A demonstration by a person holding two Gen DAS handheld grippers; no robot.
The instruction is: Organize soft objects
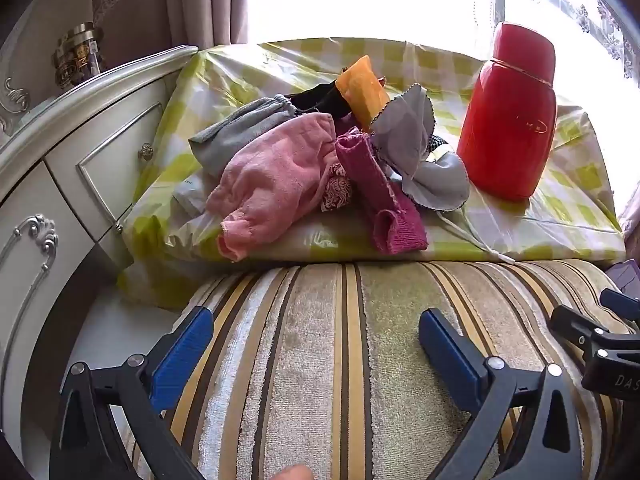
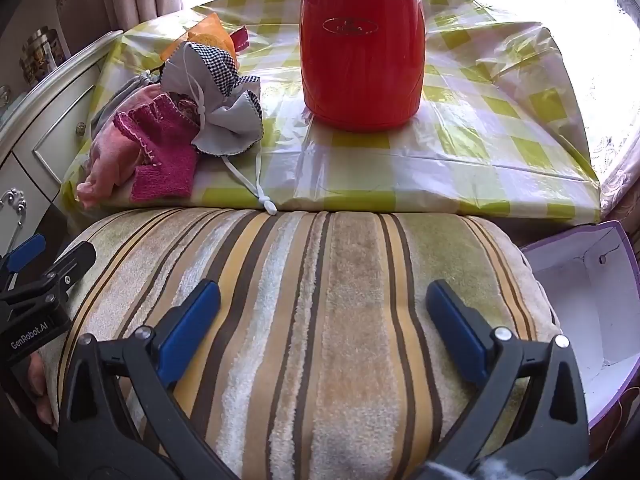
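A pile of soft things lies on the checked tablecloth point(image 1: 248, 64): a pink towel point(image 1: 272, 176), a magenta knitted cloth point(image 1: 380, 200), a grey drawstring bag point(image 1: 240, 128), a grey cloth with zigzag edge point(image 1: 408, 132), an orange piece point(image 1: 362, 88) and a dark cloth point(image 1: 320, 98). The pile also shows in the right wrist view, with the magenta cloth point(image 2: 164, 156) and the grey cloth point(image 2: 224, 120). My left gripper point(image 1: 316, 332) is open and empty over the striped cushion point(image 1: 340, 360), short of the pile. My right gripper point(image 2: 324, 304) is open and empty over the same cushion point(image 2: 320, 320).
A red thermos point(image 1: 508, 120) stands on the table right of the pile, also in the right wrist view point(image 2: 362, 48). A white cabinet with drawers point(image 1: 60, 160) is at the left. An open white box with purple rim point(image 2: 580, 304) sits at the right beside the cushion.
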